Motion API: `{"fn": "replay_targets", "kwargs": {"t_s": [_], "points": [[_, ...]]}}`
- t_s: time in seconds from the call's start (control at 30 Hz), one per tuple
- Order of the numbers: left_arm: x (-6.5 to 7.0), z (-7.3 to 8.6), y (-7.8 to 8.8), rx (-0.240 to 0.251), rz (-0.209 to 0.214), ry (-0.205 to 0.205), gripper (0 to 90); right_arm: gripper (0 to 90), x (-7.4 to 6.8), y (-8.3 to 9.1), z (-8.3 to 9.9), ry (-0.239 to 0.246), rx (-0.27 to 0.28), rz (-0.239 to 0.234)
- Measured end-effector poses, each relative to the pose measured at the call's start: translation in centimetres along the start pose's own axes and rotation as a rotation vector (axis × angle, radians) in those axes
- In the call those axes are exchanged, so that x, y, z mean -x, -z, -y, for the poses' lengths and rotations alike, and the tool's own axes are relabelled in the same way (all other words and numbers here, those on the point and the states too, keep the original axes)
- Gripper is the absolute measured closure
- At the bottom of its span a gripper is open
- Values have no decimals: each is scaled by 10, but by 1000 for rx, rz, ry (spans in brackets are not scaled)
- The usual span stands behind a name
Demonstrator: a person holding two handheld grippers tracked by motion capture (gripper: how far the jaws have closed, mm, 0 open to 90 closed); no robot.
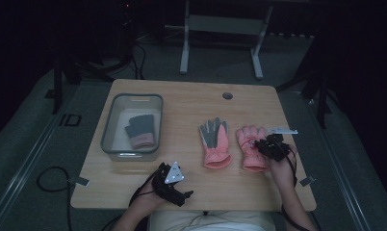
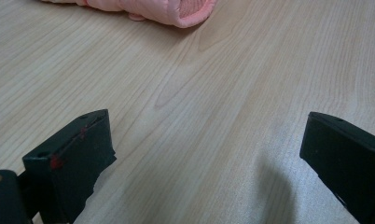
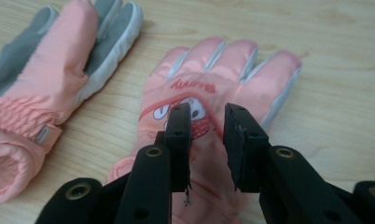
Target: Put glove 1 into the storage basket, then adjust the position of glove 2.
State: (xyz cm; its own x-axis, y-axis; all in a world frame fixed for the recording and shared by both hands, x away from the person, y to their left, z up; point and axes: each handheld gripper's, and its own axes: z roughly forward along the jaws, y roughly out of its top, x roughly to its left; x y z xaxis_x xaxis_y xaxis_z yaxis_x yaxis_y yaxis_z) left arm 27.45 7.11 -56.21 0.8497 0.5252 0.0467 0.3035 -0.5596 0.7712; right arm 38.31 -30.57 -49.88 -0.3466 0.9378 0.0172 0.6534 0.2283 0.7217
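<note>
the right gripper (image 3: 206, 116) sits over the right-hand pink glove (image 3: 213, 88), jaws slightly parted and gripping nothing. this glove lies just right of the other pink glove (image 1: 215, 142). the left gripper (image 1: 172, 185), nearer the person than that glove, gapes wide and empty.

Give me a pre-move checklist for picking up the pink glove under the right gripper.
1. Right gripper centred over right pink glove: ok.
2. Jaws apart enough to take fabric: ok, a narrow gap, nothing pinched yet.
3. Glove lies flat on the table, back side up: ok.
4. Second pink glove lies apart from it: ok.
5. Left gripper open, resting out of the way: ok.
6. Bin has room beside the grey gloves: ok.
</note>
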Motion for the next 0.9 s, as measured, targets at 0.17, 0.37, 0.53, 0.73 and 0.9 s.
{"fn": "replay_targets", "kwargs": {"t_s": [0.17,0.37,0.53,0.73,0.9], "points": [[0,0,0,-6,-1,0,22,630,6,6,-8,36,6,-24],[0,0,0,-5,1,2,22,555,2,-5,-9,75,-19,-26],[0,0,0,-4,1,1,22,550,-2,-18,-3,101,-56,-2],[1,0,0,-5,3,-1,22,663,-6,-27,7,89,-43,30],[1,0,0,-5,5,-1,22,787,-12,-30,12,78,-25,50]]}}
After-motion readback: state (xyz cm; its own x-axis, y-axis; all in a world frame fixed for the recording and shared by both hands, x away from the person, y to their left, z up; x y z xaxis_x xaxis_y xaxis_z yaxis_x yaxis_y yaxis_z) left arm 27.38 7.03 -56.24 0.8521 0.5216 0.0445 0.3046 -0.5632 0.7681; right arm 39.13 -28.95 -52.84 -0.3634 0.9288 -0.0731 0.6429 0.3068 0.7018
